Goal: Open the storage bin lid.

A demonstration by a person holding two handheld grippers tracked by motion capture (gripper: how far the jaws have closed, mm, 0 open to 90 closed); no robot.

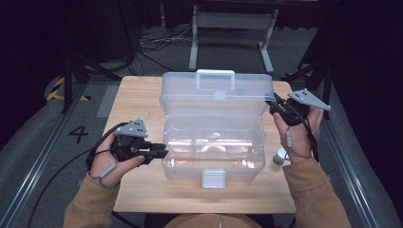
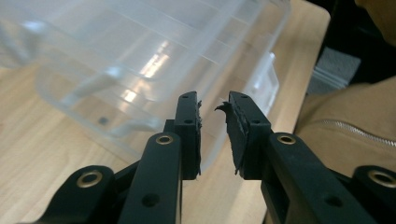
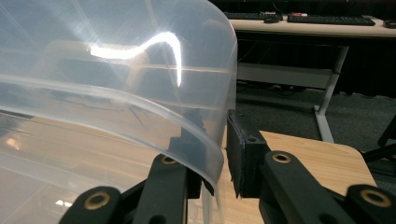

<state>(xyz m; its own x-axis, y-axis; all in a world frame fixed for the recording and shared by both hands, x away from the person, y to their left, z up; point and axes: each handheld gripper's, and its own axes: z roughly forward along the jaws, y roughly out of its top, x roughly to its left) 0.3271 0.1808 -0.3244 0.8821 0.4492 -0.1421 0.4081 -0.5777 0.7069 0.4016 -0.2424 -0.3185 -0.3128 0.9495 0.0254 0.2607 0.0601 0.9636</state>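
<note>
Clear plastic everywhere: the storage box (image 1: 214,152) sits mid-table, its lid (image 1: 216,97) thrown back. The right gripper (image 1: 274,105) straddles the lid's right edge (image 3: 212,154), one jaw inside, one outside, though whether the pads truly pinch can't be told. Bare table (image 1: 138,102) lies beyond it. The left gripper (image 1: 164,151) points level at the box's left wall, jaws narrowly parted, nothing between them, the rounded corner (image 2: 140,123) just ahead. A "4" (image 1: 78,134) marks the floor, well off to its outer side.
</note>
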